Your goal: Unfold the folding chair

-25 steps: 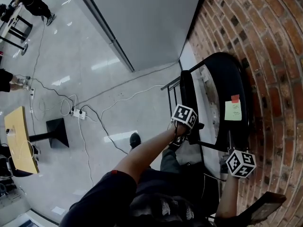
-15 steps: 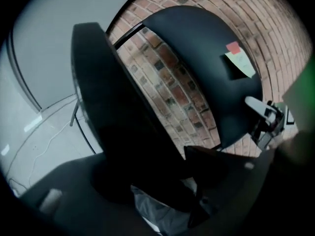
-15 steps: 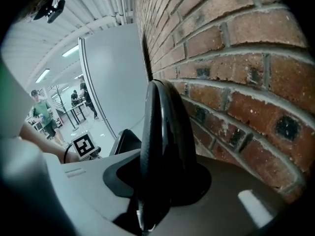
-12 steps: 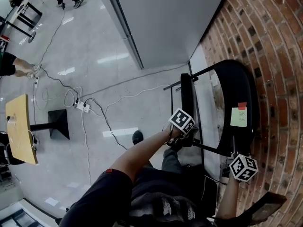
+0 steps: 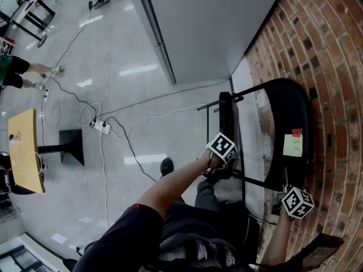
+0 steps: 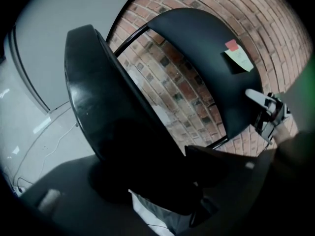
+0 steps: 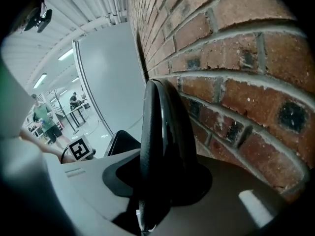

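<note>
A black folding chair stands against the brick wall, its seat (image 5: 227, 118) tilted up on edge and a little apart from the backrest (image 5: 283, 112). The backrest carries a pale sticky note (image 5: 293, 144). My left gripper (image 5: 223, 171) is at the seat's near edge. In the left gripper view the dark seat (image 6: 108, 112) fills the space between the jaws of my left gripper (image 6: 162, 183), which have just been closing onto it. My right gripper (image 5: 282, 190) is shut on the backrest's rim (image 7: 160, 132), which runs up between its two jaws (image 7: 157, 188).
The brick wall (image 5: 334, 67) is right behind the chair, and a grey partition (image 5: 210, 27) meets it at the corner. On the shiny floor lie cables and a power strip (image 5: 99, 125). A wooden table (image 5: 25, 152) and a black base plate (image 5: 71, 146) stand at left. My shoe (image 5: 166, 166) is near the chair.
My left gripper has shifted along the seat's edge and closed in on it. The gap between seat and backrest looks slightly wider. My right gripper keeps its hold on the backrest.
</note>
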Demonstrator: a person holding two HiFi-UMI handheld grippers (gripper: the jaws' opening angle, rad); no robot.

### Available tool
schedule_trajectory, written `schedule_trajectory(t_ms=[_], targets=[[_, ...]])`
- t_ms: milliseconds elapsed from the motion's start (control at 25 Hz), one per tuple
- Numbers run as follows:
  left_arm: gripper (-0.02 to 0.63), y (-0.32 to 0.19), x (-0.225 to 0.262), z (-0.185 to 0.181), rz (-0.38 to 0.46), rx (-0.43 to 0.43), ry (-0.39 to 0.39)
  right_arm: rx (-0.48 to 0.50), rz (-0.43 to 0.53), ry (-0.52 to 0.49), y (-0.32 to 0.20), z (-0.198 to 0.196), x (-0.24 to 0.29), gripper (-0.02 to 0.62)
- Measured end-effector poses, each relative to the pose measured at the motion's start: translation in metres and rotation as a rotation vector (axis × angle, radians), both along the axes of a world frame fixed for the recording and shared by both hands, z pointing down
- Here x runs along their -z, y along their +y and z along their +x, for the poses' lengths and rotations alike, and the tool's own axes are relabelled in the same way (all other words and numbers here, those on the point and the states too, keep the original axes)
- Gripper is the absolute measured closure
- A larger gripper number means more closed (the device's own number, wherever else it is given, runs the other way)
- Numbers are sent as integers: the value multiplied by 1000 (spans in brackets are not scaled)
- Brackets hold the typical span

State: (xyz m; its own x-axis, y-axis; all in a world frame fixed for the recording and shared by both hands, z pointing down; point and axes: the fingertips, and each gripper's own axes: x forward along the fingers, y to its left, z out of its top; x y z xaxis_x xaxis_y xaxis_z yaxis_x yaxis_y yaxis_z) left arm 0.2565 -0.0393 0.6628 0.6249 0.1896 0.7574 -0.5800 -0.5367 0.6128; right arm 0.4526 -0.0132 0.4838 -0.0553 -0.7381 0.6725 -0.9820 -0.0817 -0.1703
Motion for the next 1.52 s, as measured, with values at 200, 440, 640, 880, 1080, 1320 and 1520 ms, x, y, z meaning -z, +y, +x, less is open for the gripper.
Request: schedule_trajectory(t_ms=[200, 440, 640, 880, 1080, 1320, 1520], targets=[[265, 5, -4, -2, -17, -3, -15, -19, -14, -11, 6, 16, -3, 459], [272, 6, -7, -11, -18, 18, -8, -38, -25, -45, 7, 22, -13, 454], [270, 6, -16, -22, -33, 20, -28, -53, -45, -81, 8, 29, -24, 451], [270, 9, -26, -35, -46, 38, -33, -51, -43, -101, 6, 32, -30, 453], [270, 9, -37, -50, -55, 53, -48, -52, -32, -126, 5, 32, -37, 453], [267, 2, -44, -72, -69, 79, -70, -49, -39, -150, -4, 28, -42, 453], [267, 8, -48, -81, -76, 109, -61, -50, -50, -162, 4, 29, -43, 453]])
